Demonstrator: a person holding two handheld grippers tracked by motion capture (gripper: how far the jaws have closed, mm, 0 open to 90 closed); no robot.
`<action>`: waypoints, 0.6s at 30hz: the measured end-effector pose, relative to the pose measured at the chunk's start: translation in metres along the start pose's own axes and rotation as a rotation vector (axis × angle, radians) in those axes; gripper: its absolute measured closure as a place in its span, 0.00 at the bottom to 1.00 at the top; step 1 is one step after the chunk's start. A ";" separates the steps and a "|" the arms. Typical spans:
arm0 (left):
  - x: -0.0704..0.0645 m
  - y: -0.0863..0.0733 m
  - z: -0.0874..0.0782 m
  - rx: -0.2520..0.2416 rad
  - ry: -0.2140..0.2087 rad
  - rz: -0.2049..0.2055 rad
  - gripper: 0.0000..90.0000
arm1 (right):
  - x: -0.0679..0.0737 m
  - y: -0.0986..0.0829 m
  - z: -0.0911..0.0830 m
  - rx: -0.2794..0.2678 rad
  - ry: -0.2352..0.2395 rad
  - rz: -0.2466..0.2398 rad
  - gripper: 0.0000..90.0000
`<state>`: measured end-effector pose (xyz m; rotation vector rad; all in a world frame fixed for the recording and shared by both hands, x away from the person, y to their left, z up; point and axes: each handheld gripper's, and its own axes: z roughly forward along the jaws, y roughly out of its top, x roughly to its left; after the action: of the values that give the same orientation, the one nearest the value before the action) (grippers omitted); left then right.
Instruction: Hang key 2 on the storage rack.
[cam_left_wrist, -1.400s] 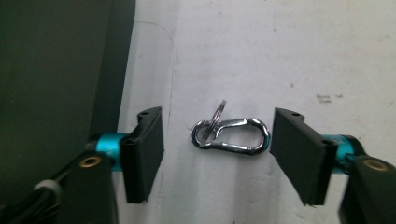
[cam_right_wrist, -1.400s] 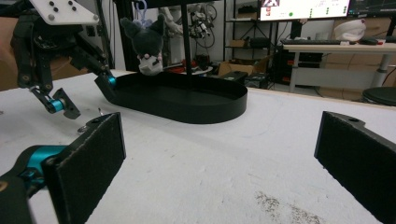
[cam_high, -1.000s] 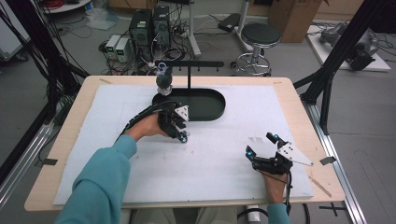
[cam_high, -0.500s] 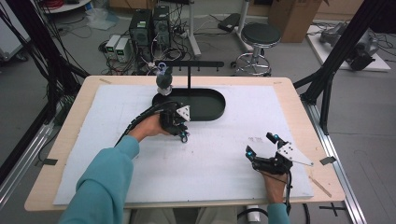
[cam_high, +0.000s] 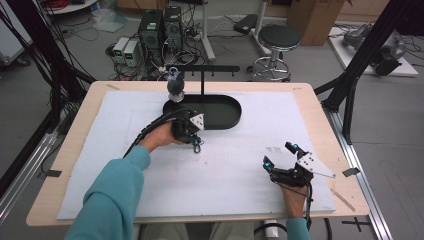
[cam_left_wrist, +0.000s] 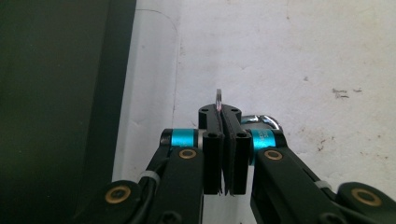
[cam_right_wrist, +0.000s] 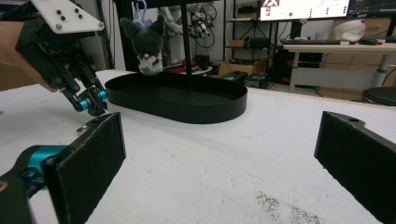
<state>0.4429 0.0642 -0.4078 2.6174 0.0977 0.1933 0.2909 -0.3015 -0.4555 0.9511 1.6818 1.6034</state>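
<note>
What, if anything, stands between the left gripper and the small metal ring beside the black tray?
Nothing visible does. The left gripper is shut on the metal ring, whose thin edge sticks out above the gripper's tips. The black tray lies to one side, apart from both.

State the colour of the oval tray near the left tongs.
Black: the oval tray shows best in the right gripper view.
</note>
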 end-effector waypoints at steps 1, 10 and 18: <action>0.000 0.000 0.000 0.005 -0.001 0.002 0.97 | 0.000 0.000 0.000 0.001 0.001 -0.001 0.01; 0.001 0.001 -0.002 0.015 0.014 -0.024 0.98 | 0.000 0.000 0.000 0.001 0.003 -0.001 0.01; 0.004 0.000 -0.013 -0.020 0.023 -0.053 0.98 | 0.000 0.000 0.000 0.001 0.001 -0.003 0.01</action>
<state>0.4449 0.0714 -0.3962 2.5896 0.1713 0.2046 0.2910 -0.3020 -0.4555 0.9481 1.6838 1.6010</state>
